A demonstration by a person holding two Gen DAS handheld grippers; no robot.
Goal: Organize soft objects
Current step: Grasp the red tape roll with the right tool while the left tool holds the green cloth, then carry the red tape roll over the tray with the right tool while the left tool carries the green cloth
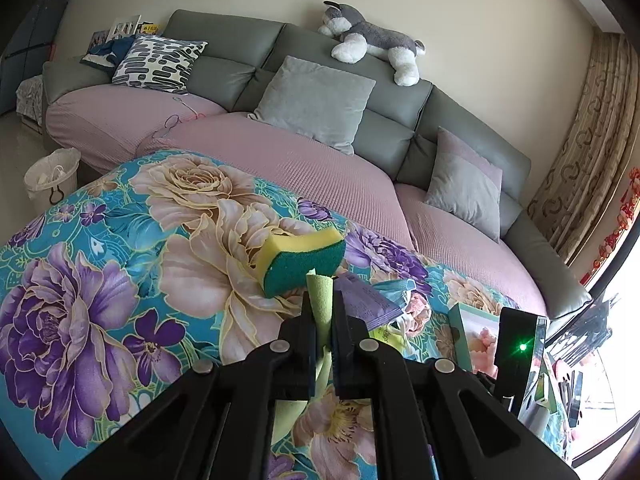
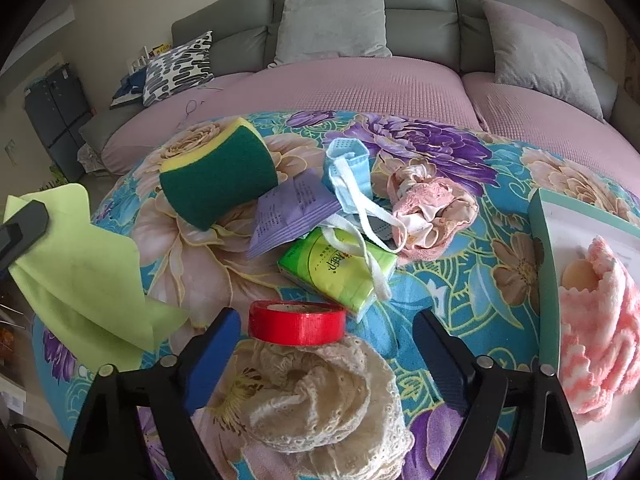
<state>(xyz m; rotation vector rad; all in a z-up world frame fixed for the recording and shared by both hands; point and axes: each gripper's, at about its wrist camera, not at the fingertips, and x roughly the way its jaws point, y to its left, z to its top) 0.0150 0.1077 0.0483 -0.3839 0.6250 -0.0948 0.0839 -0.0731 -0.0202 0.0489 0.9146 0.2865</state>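
Two tools: left tool (image 1: pixel 320 312) clamped on thin lime-green cloth (image 2: pixel 84 264), limp, draping past desk edge. Right tool (image 2: pixel 326 344) spread wide above cream lace ruffle (image 2: pixel 320 400) beside red tape roll (image 2: pixel 297 322); soft, light, best pinched mid-bunch.
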